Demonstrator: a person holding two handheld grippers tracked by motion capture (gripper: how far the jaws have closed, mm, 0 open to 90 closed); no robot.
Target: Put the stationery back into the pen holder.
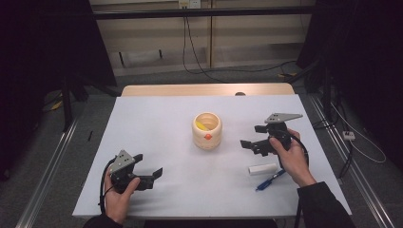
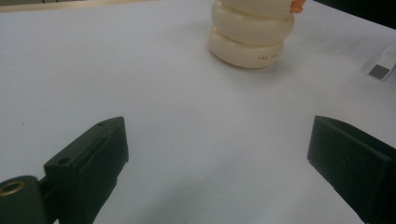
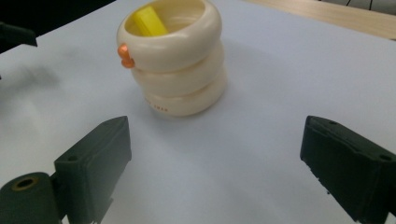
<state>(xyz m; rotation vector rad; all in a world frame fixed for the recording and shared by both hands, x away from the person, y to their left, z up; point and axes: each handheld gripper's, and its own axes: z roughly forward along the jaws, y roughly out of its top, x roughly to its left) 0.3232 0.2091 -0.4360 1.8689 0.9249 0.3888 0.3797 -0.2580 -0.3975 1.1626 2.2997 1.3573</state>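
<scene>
Over on the left, the left gripper (image 1: 147, 173) sits low near the front edge of the white tabletop (image 1: 157, 128), held in the person's left hand (image 1: 119, 194), and its jaws stand wide apart with nothing between them; in the left gripper view there's bare white surface between the two black jaws, with the holder ahead and to the right. Moving to the middle, the cream ribbed holder (image 1: 207, 130) stands upright at the centre of the tabletop, well apart from both grippers, with a yellow piece (image 1: 201, 126) leaning inside it and a small orange knob (image 1: 207, 137) on its near side. On to the right: the right gripper (image 1: 252, 137) hovers just beside the holder's right side, gripped by the right hand (image 1: 292, 159), jaws spread open and empty, pointing toward the holder. Its own view has the holder (image 3: 175, 63) ahead and left of centre. Near that hand, a white block (image 1: 263, 169) lies flat, and just in front of it a blue pen (image 1: 270, 181).
</scene>
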